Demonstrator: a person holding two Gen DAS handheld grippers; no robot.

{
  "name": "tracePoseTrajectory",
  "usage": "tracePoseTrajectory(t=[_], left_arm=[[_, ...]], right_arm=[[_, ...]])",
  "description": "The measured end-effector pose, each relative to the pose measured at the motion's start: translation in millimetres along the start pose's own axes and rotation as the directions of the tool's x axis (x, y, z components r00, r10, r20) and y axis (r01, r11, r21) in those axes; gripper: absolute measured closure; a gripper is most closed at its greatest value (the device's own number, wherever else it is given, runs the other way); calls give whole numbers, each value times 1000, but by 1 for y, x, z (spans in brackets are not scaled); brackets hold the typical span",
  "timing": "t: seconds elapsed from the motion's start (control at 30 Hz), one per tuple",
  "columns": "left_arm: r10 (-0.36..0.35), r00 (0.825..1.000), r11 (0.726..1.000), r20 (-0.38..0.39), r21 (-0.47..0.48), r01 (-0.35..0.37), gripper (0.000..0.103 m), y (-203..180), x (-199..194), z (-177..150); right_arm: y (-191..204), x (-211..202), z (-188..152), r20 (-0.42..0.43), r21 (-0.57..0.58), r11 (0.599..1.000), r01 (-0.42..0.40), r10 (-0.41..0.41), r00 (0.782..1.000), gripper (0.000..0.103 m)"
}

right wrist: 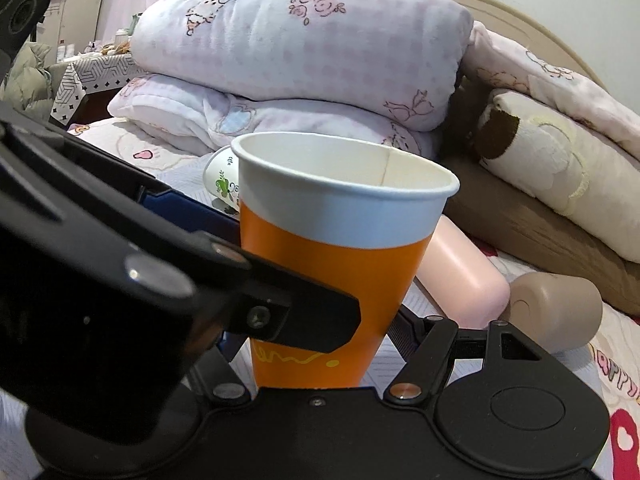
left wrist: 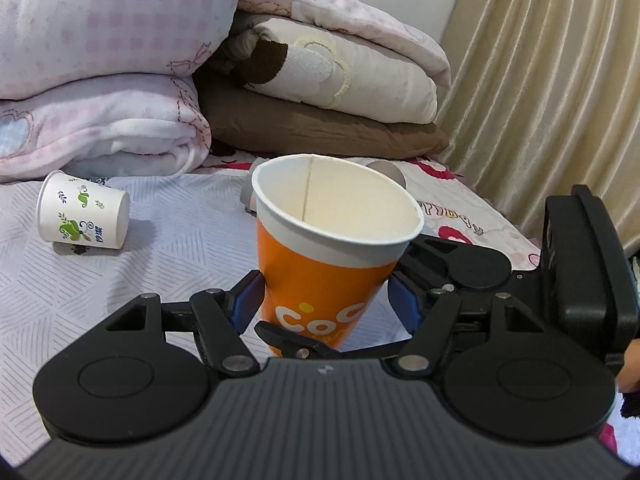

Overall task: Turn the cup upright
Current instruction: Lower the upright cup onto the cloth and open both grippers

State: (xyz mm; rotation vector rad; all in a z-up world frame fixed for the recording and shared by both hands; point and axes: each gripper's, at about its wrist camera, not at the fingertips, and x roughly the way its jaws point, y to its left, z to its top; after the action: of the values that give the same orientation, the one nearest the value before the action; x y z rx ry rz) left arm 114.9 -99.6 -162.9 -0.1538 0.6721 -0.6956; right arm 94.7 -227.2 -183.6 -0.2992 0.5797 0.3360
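An orange paper cup [left wrist: 320, 280] with a white rim stands mouth up, slightly tilted, on the bed. My left gripper [left wrist: 324, 304] has its blue pads against both sides of the cup's lower body and is shut on it. The same cup shows in the right wrist view [right wrist: 336, 264]. My right gripper [right wrist: 320, 340] sits around the cup from the other side, with one ribbed finger [right wrist: 404, 332] at its right; the left gripper's body [right wrist: 120, 280] hides the other finger. A small white paper cup with green print [left wrist: 86, 212] lies on its side at the left.
Folded blankets and pillows [left wrist: 120, 60] pile at the back of the bed. A pink cylinder [right wrist: 460, 276] and a beige cup [right wrist: 556, 308] lie on their sides behind the orange cup. A cream curtain [left wrist: 560, 100] hangs at the right.
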Motion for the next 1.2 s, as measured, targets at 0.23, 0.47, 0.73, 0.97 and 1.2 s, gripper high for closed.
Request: tracePoseTrajectory(t=[0.23,0.47,0.73,0.97,1.2], left_arm=[[-47,999,997,-20,-58,46,33,5,-1,3],[-56,997,994,-49,-93,51,33,4,-3,5],[-48,997,996,-63,-73,43,25,-8,-19,14],[2,994,997,-108,-79,-11,24,-18,-34,22],[128,975,985,-182,-93,-147,24,-38,-61,37]], right_arm=[[2,-11,-3,-25,18,1000,3,-2,1000,27],[4,-22,-7,-32,36,999,5,-4,999,22],[-1,-41,-15,-36,48,999,18,-16,999,19],[-4,-67,-10,-13,98,995,-16,17,1000,19],[-9,-89,-5,-55,76,997,-16,20,998,19]])
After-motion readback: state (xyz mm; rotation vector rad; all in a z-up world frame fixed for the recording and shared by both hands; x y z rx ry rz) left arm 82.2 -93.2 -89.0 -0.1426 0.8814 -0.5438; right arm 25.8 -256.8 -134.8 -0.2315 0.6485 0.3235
